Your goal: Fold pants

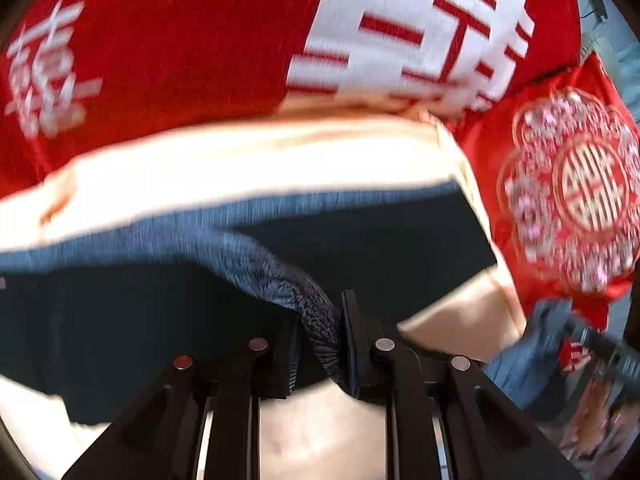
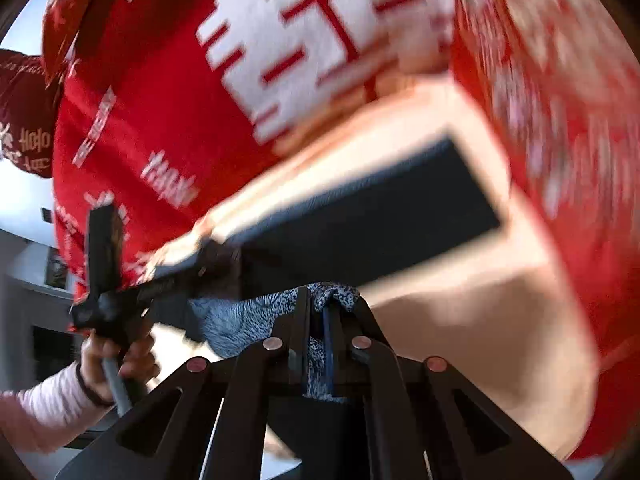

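The pants (image 1: 360, 248) are dark blue with a speckled knit edge and lie on a cream bed sheet (image 1: 240, 160). My left gripper (image 1: 320, 344) is shut on a bunched fold of the pants' edge. In the right wrist view the pants (image 2: 360, 216) stretch away as a dark strip. My right gripper (image 2: 326, 320) is shut on another bunch of the speckled edge. The left gripper (image 2: 108, 280) and the hand holding it show at the left of the right wrist view. Both views are blurred by motion.
A red blanket with large white characters (image 1: 200, 40) lies behind the pants. A red cushion with a round floral emblem (image 1: 576, 188) sits at the right. In the right wrist view the blanket (image 2: 160, 100) fills the top.
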`<state>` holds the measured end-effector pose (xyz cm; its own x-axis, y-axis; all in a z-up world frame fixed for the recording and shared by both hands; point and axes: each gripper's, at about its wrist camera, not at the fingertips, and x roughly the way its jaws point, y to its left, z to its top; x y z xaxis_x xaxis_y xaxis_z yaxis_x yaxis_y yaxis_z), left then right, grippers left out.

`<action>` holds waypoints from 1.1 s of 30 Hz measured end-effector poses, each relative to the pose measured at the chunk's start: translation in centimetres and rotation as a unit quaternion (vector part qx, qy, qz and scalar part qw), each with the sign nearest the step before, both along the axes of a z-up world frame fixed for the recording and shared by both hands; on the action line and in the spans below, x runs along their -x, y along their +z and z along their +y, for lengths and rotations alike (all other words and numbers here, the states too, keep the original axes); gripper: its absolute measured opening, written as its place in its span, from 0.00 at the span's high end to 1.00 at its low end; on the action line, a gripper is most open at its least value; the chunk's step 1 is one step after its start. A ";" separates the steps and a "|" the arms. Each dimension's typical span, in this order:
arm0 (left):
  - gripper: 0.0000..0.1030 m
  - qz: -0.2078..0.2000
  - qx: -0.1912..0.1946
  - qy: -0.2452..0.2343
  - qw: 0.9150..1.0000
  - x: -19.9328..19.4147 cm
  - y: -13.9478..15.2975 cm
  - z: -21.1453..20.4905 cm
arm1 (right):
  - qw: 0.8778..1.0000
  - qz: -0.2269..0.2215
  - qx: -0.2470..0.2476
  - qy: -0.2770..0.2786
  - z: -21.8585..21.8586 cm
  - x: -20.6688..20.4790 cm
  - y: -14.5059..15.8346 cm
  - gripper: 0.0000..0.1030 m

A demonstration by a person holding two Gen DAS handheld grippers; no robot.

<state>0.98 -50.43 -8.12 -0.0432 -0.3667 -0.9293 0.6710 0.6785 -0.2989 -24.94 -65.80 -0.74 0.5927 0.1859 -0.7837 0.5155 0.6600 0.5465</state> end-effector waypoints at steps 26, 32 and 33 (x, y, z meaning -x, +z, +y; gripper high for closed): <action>0.28 -0.086 -0.170 0.030 0.981 -0.7 -8.5 1.4 | 0.990 0.104 0.092 -0.032 -6.6 -4.5 -3.5 0.45; 0.22 -0.101 -0.172 0.029 0.980 -0.3 -8.7 1.6 | 0.979 0.151 0.017 -0.133 -5.7 0.1 -9.6 0.56; 0.20 -0.106 -0.174 0.029 0.979 -0.3 -8.7 1.8 | 0.978 0.145 0.020 -0.150 -6.1 0.2 -9.7 0.56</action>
